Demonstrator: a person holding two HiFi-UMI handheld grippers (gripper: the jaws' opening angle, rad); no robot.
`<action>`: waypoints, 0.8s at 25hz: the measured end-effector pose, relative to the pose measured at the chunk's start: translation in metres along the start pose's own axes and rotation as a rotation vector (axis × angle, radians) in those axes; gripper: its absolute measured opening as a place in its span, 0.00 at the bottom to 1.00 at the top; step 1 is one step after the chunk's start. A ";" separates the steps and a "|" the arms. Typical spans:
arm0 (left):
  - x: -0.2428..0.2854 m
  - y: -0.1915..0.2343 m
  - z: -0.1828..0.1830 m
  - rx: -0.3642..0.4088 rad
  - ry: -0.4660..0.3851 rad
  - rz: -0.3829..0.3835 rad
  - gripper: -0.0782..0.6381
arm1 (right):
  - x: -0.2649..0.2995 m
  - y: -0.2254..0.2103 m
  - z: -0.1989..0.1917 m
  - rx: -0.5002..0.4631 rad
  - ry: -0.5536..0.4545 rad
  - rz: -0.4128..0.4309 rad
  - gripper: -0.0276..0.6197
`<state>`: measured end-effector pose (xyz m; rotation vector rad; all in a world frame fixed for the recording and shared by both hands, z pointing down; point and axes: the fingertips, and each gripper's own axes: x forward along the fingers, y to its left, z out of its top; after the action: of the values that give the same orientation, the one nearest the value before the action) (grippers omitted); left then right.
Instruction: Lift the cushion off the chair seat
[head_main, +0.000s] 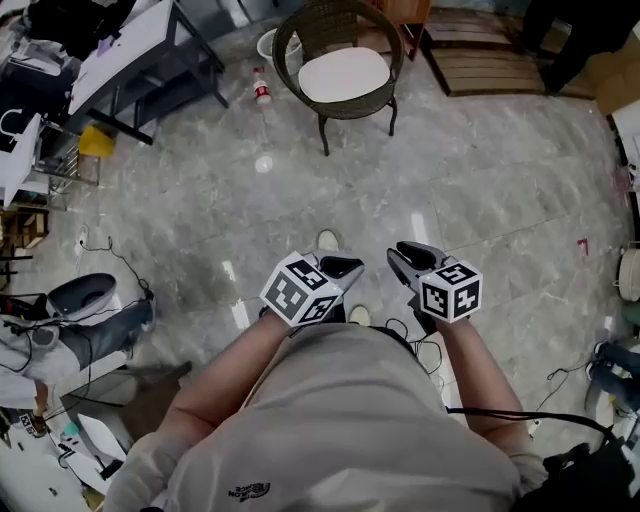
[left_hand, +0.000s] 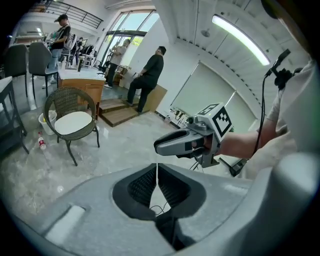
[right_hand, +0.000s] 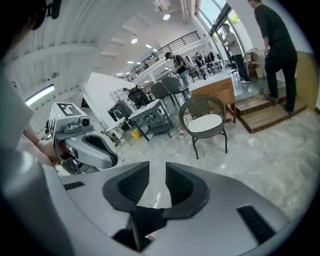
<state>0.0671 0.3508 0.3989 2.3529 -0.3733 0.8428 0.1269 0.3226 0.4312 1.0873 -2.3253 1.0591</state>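
Note:
A white cushion lies on the seat of a round wicker chair at the top middle of the head view, well ahead of both grippers across the marble floor. My left gripper and right gripper are held side by side close to the person's body. In the left gripper view the left gripper has its pads nearly touching, with nothing held. The cushion shows far left there. In the right gripper view the right gripper stands open and empty, and the cushion is straight ahead.
A plastic bottle and a white bucket stand left of the chair. A wooden platform lies behind it to the right, where a person stands. Tables and clutter line the left side. Cables trail on the floor at right.

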 end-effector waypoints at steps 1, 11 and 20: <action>0.003 0.012 0.010 0.005 0.009 -0.011 0.12 | 0.009 -0.007 0.009 0.004 0.009 -0.008 0.21; -0.011 0.149 0.091 0.074 0.057 -0.022 0.12 | 0.129 -0.067 0.122 0.120 -0.026 -0.003 0.21; -0.003 0.235 0.135 -0.021 0.038 -0.004 0.12 | 0.226 -0.137 0.189 0.313 -0.078 0.055 0.21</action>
<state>0.0255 0.0837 0.4196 2.3144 -0.3598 0.8766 0.0862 0.0090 0.5057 1.1994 -2.3117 1.4638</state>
